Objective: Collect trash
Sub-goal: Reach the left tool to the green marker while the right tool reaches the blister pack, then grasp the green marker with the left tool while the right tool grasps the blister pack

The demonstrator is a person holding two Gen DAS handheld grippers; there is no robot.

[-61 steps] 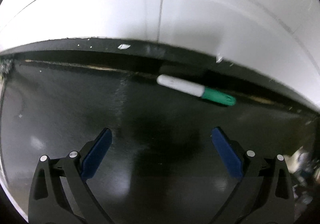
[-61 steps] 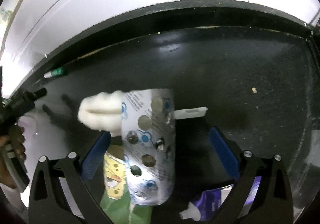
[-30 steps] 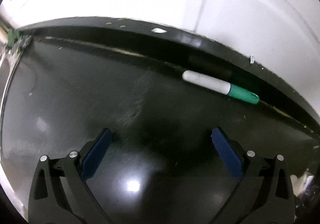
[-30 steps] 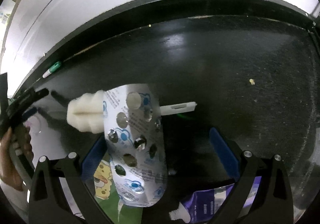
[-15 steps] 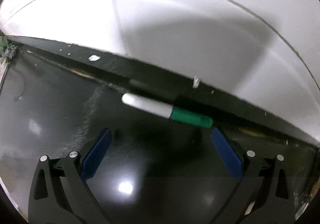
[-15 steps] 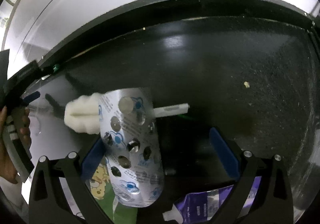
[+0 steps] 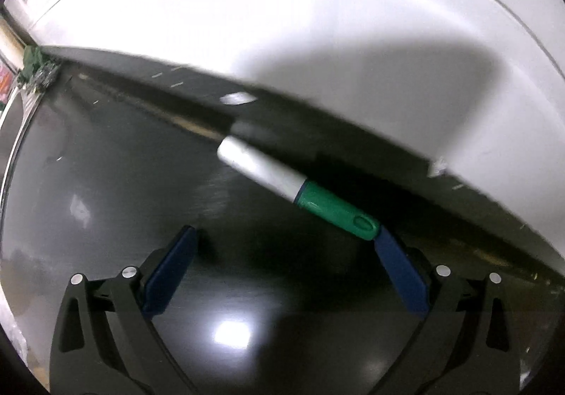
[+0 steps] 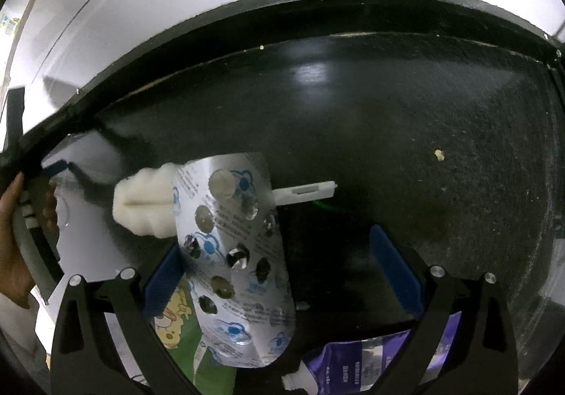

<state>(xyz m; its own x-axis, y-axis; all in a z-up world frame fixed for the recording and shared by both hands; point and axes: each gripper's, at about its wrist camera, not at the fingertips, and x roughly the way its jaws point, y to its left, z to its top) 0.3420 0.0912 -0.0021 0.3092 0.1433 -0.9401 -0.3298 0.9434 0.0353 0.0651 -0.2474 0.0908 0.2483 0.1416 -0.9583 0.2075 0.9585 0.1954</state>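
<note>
Glossy black tabletop (image 7: 106,190), speckled with pale crumbs, bounded at the back by a raised black ledge and a smooth white wall (image 7: 282,24). On it, against the ledge: a cylindrical marker (image 7: 298,187), matte white barrel, green cap, long axis diagonal, cap end toward lower right, touching the blue pad tip of the left tongs (image 7: 286,236). Left tongs spread wide, holding nothing. Right tongs (image 8: 279,239) likewise wide open and empty, over a silvery foil blister pack (image 8: 236,253) with popped pockets, a lumpy white foam piece (image 8: 144,204), a thin white plastic strip (image 8: 303,191), a purple pouch (image 8: 360,363) and a cartoon-printed wrapper (image 8: 176,317).
</note>
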